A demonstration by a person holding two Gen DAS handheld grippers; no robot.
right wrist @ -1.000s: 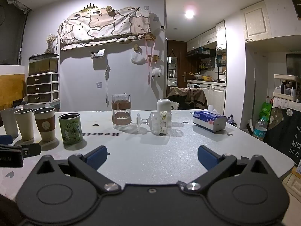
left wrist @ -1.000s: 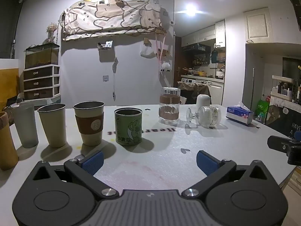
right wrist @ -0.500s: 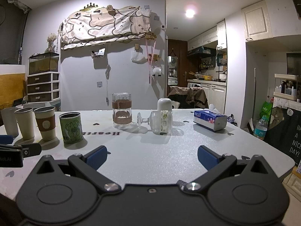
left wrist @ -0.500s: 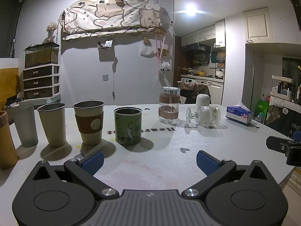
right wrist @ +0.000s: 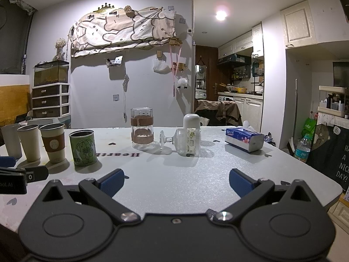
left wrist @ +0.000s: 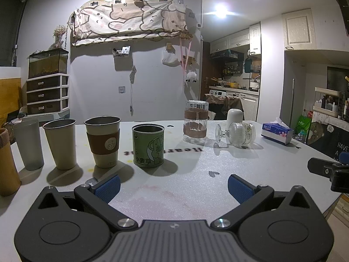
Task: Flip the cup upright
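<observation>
Stemmed glass (right wrist: pixel 188 141) on its side, far half of table (right wrist: pixel 174 181), between banded glass (right wrist: pixel 142 128) and tissue box (right wrist: pixel 244 139)
We hold left gripper (left wrist: pixel 173 185) and right gripper (right wrist: pixel 176 180) spread, empty, well short; we judge the right nearer: close on the bowl, not the stem, then tip it foot-down

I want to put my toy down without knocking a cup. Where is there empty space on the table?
The biggest bare patch is the near middle of the table, between the green tin, the tipped glass cup and the tissue box. The near right corner, in front of the tissue box, is bare too. The left side is crowded: a row of cups stands close together.
</observation>
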